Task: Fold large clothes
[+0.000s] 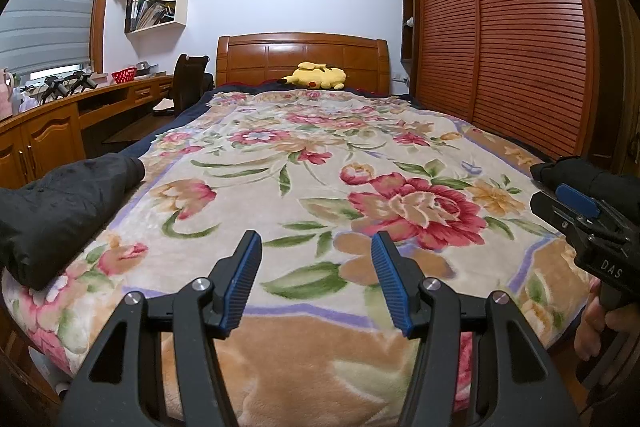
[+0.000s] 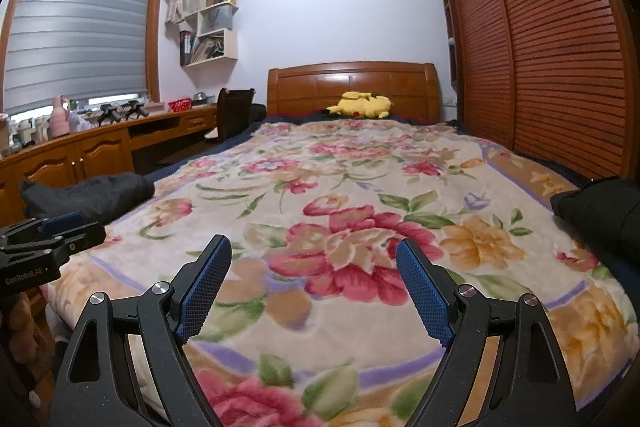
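A black garment [image 1: 60, 211] lies bunched on the left edge of the bed; it also shows in the right wrist view [image 2: 92, 193]. Another dark bundle [image 2: 600, 211] lies at the bed's right edge, also seen in the left wrist view [image 1: 576, 175]. My left gripper [image 1: 316, 247] is open and empty above the floral blanket [image 1: 320, 163] at the foot of the bed. My right gripper [image 2: 314, 251] is open and empty, beside the left one. The right gripper's body shows in the left wrist view [image 1: 588, 223], just in front of the right bundle.
A yellow plush toy [image 1: 316, 77] lies by the wooden headboard [image 1: 300, 55]. A slatted wardrobe [image 1: 500, 39] runs along the right. A wooden desk [image 1: 60, 119] with clutter and a dark chair [image 1: 188, 83] stand on the left under a window blind.
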